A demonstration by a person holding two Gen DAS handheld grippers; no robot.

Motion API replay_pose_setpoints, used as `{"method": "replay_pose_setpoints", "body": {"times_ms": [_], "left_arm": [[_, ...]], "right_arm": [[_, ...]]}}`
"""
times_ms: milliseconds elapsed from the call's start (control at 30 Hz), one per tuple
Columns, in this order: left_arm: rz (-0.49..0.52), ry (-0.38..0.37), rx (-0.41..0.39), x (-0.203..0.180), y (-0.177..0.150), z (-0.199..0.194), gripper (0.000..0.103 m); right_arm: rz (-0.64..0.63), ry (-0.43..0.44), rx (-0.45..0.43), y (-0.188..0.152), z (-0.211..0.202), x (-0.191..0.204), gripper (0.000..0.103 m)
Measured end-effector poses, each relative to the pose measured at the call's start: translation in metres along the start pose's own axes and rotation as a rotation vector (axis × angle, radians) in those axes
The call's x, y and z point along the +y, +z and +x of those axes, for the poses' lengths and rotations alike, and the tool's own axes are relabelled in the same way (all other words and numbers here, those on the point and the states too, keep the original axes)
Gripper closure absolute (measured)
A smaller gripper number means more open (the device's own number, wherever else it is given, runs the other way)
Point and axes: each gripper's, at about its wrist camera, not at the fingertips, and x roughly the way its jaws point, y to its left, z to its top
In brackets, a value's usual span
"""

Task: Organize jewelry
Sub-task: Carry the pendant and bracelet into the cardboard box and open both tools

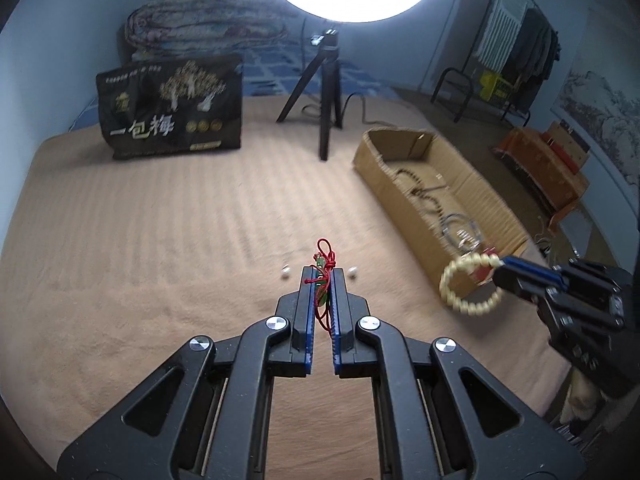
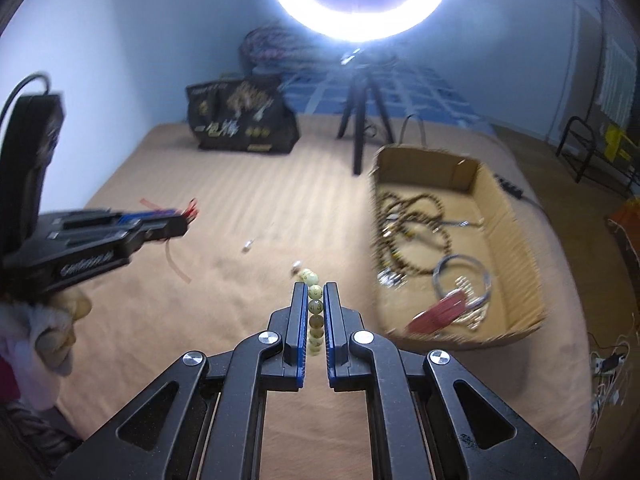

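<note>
My left gripper point(image 1: 322, 272) is shut on a red cord with a green pendant point(image 1: 323, 264), held above the tan bedspread; it also shows at the left of the right wrist view point(image 2: 186, 220). My right gripper point(image 2: 315, 286) is shut on a cream bead bracelet point(image 2: 315, 304), which hangs as a ring in the left wrist view point(image 1: 470, 285) from the right gripper point(image 1: 502, 266) near the cardboard box's front corner. The cardboard box point(image 2: 516, 216) holds dark bead necklaces point(image 2: 416, 224), a metal bangle point(image 2: 464, 276) and a red tassel point(image 2: 440, 312). Two small white pearls point(image 1: 286, 270) lie on the bedspread.
A black snack bag point(image 1: 172, 108) stands at the back left. A ring light's black tripod point(image 1: 326, 92) stands behind the box. A folded quilt point(image 1: 208, 24) lies at the back. The bed's edge drops off beyond the box point(image 1: 440, 200) on the right.
</note>
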Motion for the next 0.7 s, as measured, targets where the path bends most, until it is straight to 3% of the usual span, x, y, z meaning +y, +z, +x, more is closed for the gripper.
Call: {"method": "replay_pose_setpoints", "body": {"times_ms": [300, 700], "left_arm": [[0.025, -0.069, -0.059, -0.039, 0.023, -0.010, 0.099], [0.064, -0.131, -0.039, -0.096, 0.035, 0.022, 0.099]], "right_arm": [[0.061, -0.066, -0.051, 0.025, -0.013, -0.046, 0.097], [0.108, -0.168, -0.067, 0.055, -0.001, -0.114, 0.097]]}}
